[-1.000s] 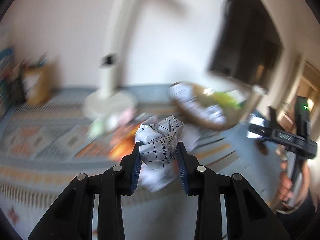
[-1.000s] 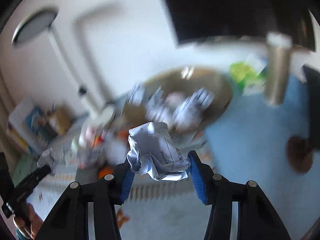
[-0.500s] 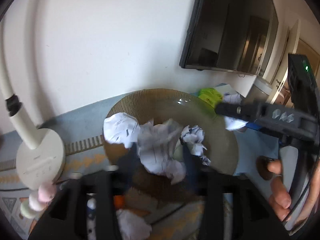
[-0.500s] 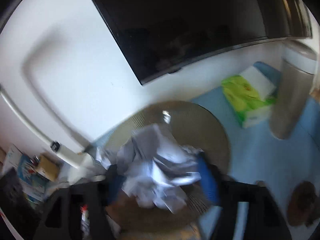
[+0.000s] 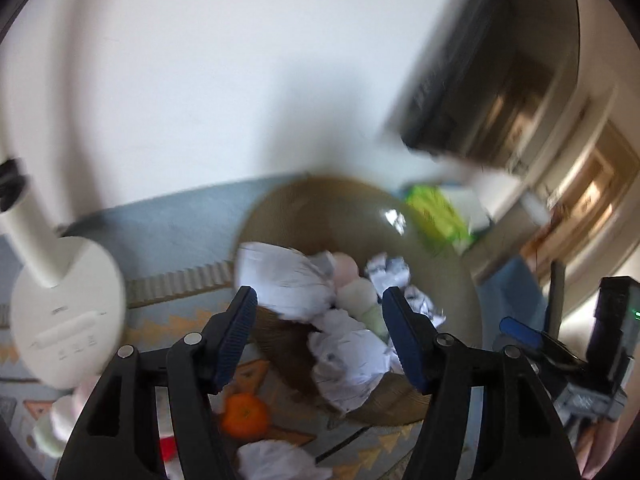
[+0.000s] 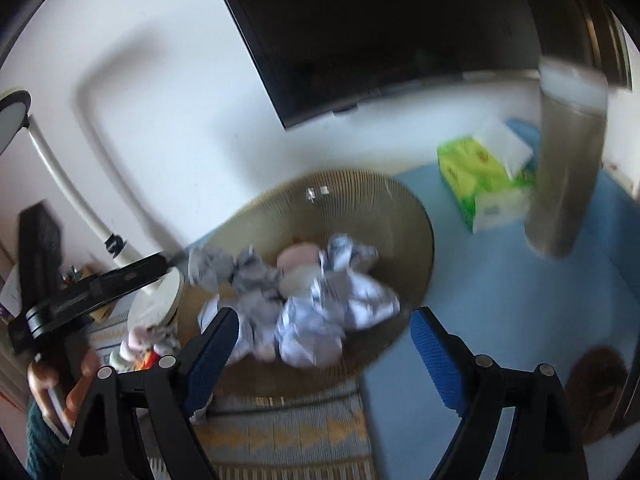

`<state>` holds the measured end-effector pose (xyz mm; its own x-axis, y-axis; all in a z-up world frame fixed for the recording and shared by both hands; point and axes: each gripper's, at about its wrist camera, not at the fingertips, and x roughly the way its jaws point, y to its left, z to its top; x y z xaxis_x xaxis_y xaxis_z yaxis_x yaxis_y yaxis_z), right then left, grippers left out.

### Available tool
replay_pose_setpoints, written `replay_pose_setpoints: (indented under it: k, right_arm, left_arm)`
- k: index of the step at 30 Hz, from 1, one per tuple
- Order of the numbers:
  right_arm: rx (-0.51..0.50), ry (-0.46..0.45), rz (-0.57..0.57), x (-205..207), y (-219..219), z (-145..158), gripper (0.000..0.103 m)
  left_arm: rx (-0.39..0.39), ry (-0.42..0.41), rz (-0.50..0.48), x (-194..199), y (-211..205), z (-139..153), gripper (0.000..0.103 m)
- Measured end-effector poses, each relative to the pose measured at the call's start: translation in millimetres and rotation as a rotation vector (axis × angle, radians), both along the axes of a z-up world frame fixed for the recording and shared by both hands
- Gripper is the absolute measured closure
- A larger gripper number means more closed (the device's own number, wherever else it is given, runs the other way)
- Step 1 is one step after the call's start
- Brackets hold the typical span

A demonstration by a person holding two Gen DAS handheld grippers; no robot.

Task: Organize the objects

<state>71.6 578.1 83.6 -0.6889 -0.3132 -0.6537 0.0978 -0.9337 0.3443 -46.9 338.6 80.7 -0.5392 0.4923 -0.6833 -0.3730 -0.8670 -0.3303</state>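
Observation:
A round woven basket [image 5: 320,188] [image 6: 360,178] holds several crumpled paper balls [image 5: 288,276] [image 6: 340,300] and pastel pink and pale round pieces [image 5: 346,268] [image 6: 300,256]. My left gripper [image 5: 320,300] hangs over the basket's near rim with its jaws opening. The paper lies beyond the blue pads [image 5: 236,328], which press on nothing. My right gripper [image 6: 325,320] is also over the near rim, jaws opening wide, and grips nothing. Each gripper shows at the edge of the other's view.
An orange [image 5: 245,412] and another paper ball [image 5: 276,460] lie on the patterned cloth before the basket. A white lamp base [image 5: 68,312] stands left. A green tissue pack [image 6: 480,176] and a metal cylinder [image 6: 568,168] stand right. A dark screen [image 6: 380,32] hangs on the wall.
Each gripper was shut on a crumpled paper ball a second ago. Both moved over the basket and opened, and the balls now lie in it.

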Motion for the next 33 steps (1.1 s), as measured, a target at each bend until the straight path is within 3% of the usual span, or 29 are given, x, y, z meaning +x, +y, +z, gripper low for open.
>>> replay_pose_setpoints:
  k: [7,12,16,18,20,21,22,24,26,30,33]
  right_arm:
    - [-0.012,-0.013,0.002,10.6,14.6,-6.4,0.016]
    - [-0.009,0.009,0.021,21.5,16.1,-4.1,0.016]
    - [-0.024,0.044,0.068,42.7,10.4,2.0,0.016]
    - [-0.031,0.056,0.108,56.6,3.4,3.7,0.016]
    - [-0.037,0.062,0.148,72.6,-7.1,3.1,0.013]
    - [-0.04,0.061,0.159,79.2,-12.7,1.4,0.012]
    - [-0.046,0.054,0.165,85.4,-19.4,-1.8,0.009]
    - [-0.057,0.024,0.187,95.2,-36.9,-11.9,0.009]
    - [-0.027,0.005,0.215,102.5,-60.4,-25.6,0.009]
    - [0.179,0.036,0.199,109.8,-107.6,-56.0,0.009]
    - [0.281,0.023,0.203,109.9,-125.1,-67.4,0.009]
  left_arm:
    - [-0.036,-0.134,-0.087,-41.4,47.7,-38.1,0.04]
    - [-0.016,-0.058,-0.162,-8.9,45.6,-15.8,0.04]
    - [-0.043,0.038,-0.121,45.7,3.0,20.8,0.04]
    - [-0.057,0.096,-0.071,85.7,-27.9,37.0,0.039]
    - [-0.058,0.142,0.009,124.4,-58.8,46.0,0.025]
    - [-0.049,0.167,0.062,144.2,-76.9,49.0,0.012]
    - [-0.038,0.195,0.121,165.7,-95.8,50.6,0.005]
    - [-0.059,0.231,0.261,207.5,-133.9,45.9,0.005]
    - [-0.093,0.206,0.373,225.8,-165.6,31.6,0.005]
    - [-0.146,0.123,0.551,245.0,-222.1,-16.0,0.005]
    - [-0.171,0.07,0.592,247.7,-238.5,-51.2,0.006]
